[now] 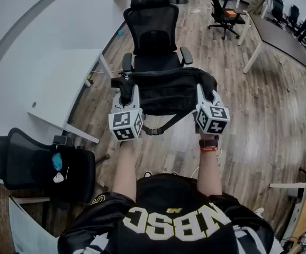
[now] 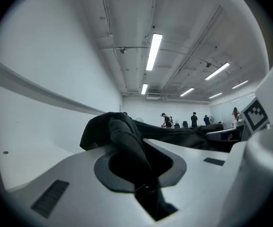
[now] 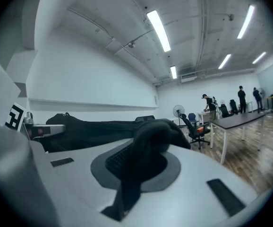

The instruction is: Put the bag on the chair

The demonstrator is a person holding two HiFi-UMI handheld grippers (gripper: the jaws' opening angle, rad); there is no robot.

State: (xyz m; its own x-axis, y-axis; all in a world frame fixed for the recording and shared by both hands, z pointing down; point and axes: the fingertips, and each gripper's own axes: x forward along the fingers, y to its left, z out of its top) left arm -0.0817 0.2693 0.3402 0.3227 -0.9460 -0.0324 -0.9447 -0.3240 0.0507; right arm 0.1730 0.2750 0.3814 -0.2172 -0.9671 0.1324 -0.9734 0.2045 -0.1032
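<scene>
So, I've got the left gripper (image 1: 126, 92) squeezed almost shut on a fold of black fabric at the left end of the bag (image 1: 166, 91). The right gripper (image 1: 206, 92) is pinched down the same way on a bunched bit of the right end. The bag hangs stretched between the two sets of fingers, with a strap (image 1: 161, 127) drooping below them on my side. The black mesh chair (image 1: 154, 30) sits just past the fingertips. I can't tell if the bag touches its seat.
</scene>
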